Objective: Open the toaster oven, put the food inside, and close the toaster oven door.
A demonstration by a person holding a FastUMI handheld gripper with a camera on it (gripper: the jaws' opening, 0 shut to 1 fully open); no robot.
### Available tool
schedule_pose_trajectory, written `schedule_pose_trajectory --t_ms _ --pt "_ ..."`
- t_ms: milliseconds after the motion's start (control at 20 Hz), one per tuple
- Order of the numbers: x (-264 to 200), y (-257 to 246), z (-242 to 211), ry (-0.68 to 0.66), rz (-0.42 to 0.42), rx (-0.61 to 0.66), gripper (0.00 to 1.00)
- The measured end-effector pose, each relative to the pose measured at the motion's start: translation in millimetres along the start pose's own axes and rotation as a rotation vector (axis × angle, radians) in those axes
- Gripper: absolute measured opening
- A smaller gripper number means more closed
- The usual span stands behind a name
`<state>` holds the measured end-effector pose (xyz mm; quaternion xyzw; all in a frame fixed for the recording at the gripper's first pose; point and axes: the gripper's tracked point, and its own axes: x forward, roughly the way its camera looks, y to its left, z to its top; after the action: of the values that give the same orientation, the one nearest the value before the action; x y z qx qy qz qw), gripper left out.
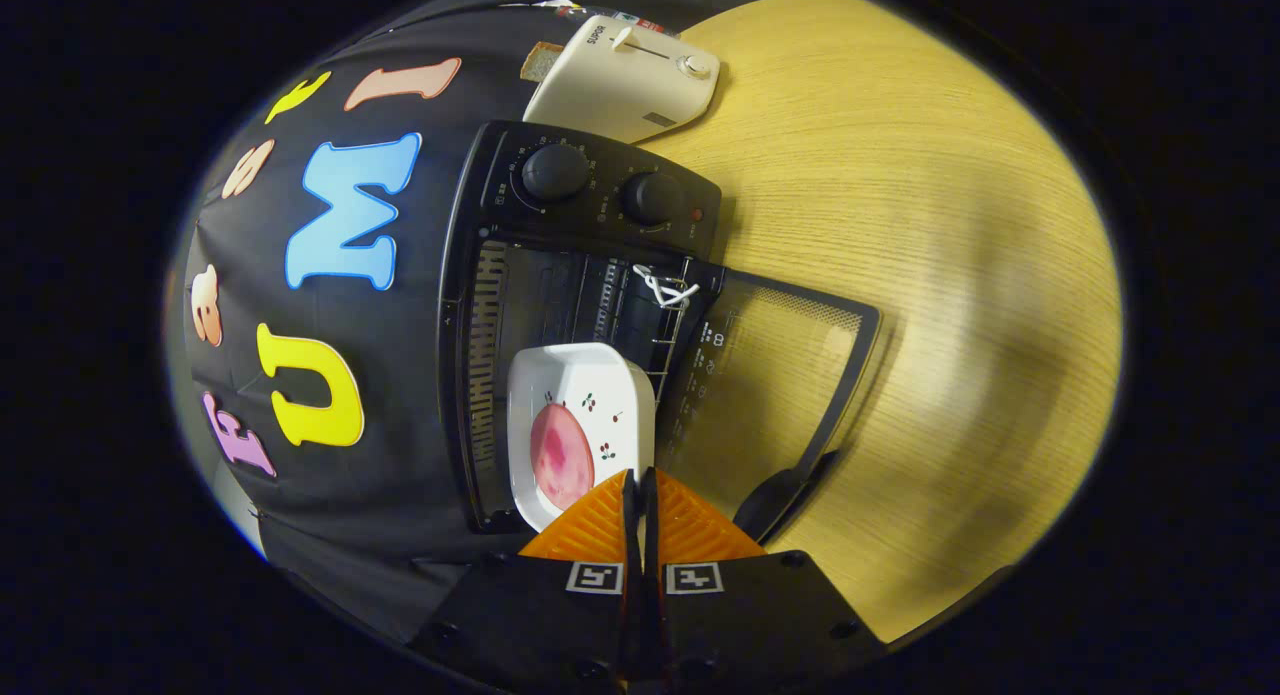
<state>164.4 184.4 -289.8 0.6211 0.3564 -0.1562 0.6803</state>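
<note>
Partly we see the white dish (585, 415) holding pink food (560, 457), its near rim pinched by our closed claw (640, 475), entering the open toaster oven (580, 305) on the table (950, 275).

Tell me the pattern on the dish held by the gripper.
White dish with small cherry prints, gripper view.

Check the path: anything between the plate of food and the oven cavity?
Nothing visible blocks it. The toaster oven door lies fully open, and the plate with the food sits at the cavity mouth, over the wire rack. The gripper pinches the plate's near rim.
</note>
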Motion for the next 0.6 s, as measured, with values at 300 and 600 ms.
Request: schedule_pose_trajectory --t_ms 300,600 --pt "29.4 7.8 7.4 -0.094 -0.009 0.040 0.02" --pt "56.0 23.0 17.4 -0.163 0.004 0.110 0.02"
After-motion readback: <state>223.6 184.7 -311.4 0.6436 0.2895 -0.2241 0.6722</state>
